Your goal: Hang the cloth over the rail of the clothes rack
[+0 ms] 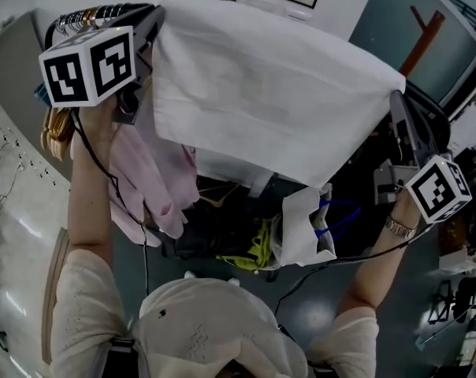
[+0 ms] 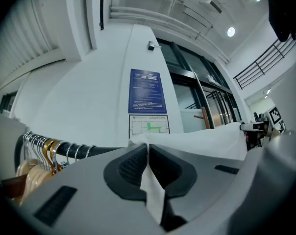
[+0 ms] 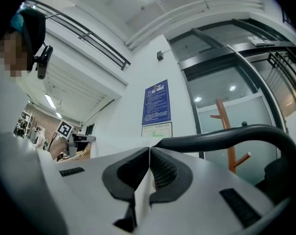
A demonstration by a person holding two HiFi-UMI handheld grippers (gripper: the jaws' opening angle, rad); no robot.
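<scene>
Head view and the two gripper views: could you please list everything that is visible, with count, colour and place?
white cloth: one, white, held up and spread between both hand-held grippers.
rail: one, black, at the left, running toward the cloth.
hangers: several, wooden with metal hooks, on the rail's left part.
pink garment: one, pink, hanging below the cloth at the left.
blue notice: one, blue, on the far wall.
coat stand: one, brown, in front of the glass wall.
left hand-held gripper: one, grey, shut on the cloth's left end.
right hand-held gripper: one, grey, shut on the cloth's right end.
</scene>
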